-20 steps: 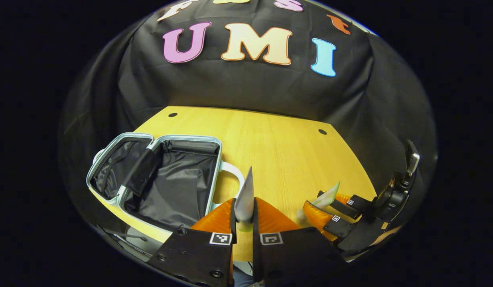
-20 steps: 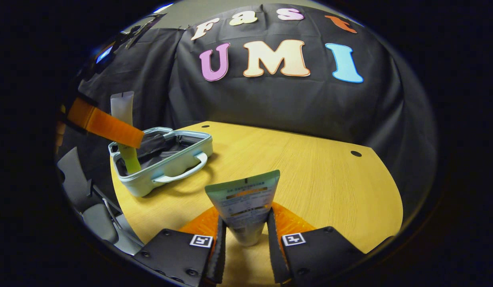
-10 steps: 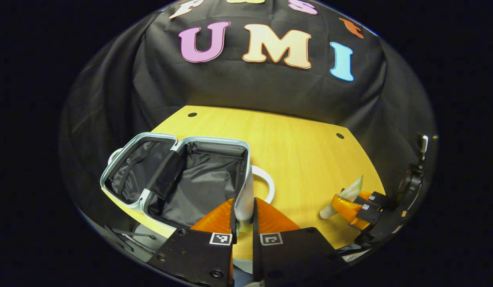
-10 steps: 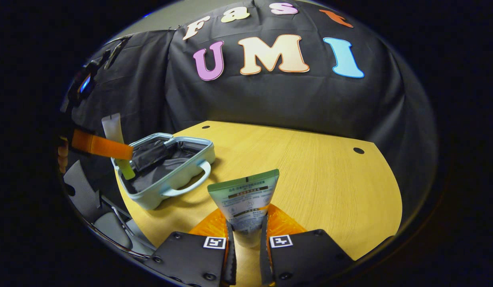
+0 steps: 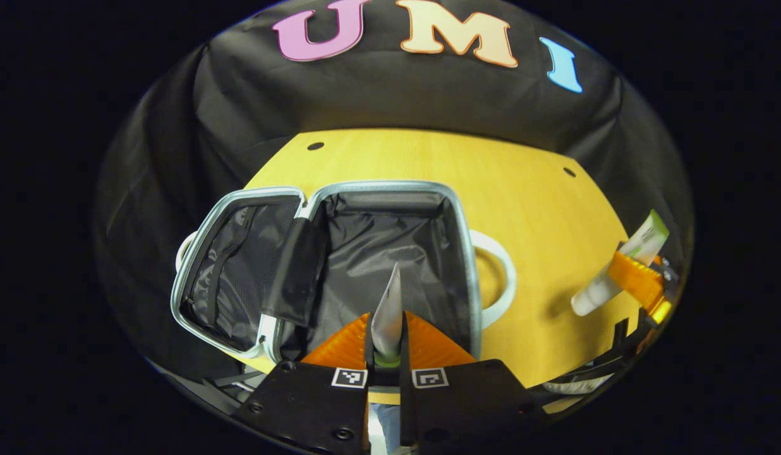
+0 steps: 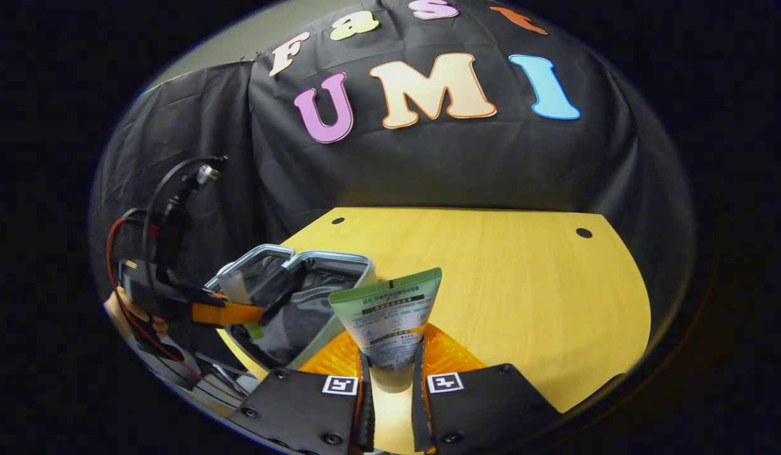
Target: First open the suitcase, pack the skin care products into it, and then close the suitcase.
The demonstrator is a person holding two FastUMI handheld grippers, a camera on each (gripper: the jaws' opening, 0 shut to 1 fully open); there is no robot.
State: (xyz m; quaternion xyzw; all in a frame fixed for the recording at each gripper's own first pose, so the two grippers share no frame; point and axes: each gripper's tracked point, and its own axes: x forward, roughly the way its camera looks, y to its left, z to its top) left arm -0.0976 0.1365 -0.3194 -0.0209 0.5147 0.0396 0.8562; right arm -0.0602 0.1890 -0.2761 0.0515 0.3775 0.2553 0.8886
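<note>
A pale blue suitcase (image 5: 466,253) lies open on the wooden table (image 5: 542,208), its black lining showing. My left gripper (image 5: 386,328) is shut on a white tube with a green cap (image 5: 388,309), held edge-on over the suitcase's right compartment. My right gripper (image 6: 390,354) is shut on a green-topped white tube (image 6: 389,316), upright above the table's near edge. In the left gripper view, the right gripper (image 5: 634,281) with its tube (image 5: 618,272) hangs at the far right. In the right gripper view, the left gripper (image 6: 229,313) holds its tube (image 6: 237,289) over the suitcase (image 6: 340,262).
The suitcase's white handle (image 5: 498,278) sticks out toward the table's middle. A black divider flap (image 5: 296,272) hangs between the two compartments. Two small dark holes (image 5: 315,146) mark the table's far corners. A hand (image 6: 122,309) and cables (image 6: 144,208) show behind the left gripper.
My left gripper has carried its tube leftward and down, from beside the handle to above the suitcase's right compartment. My right gripper has shifted closer to the suitcase, still holding its tube.
</note>
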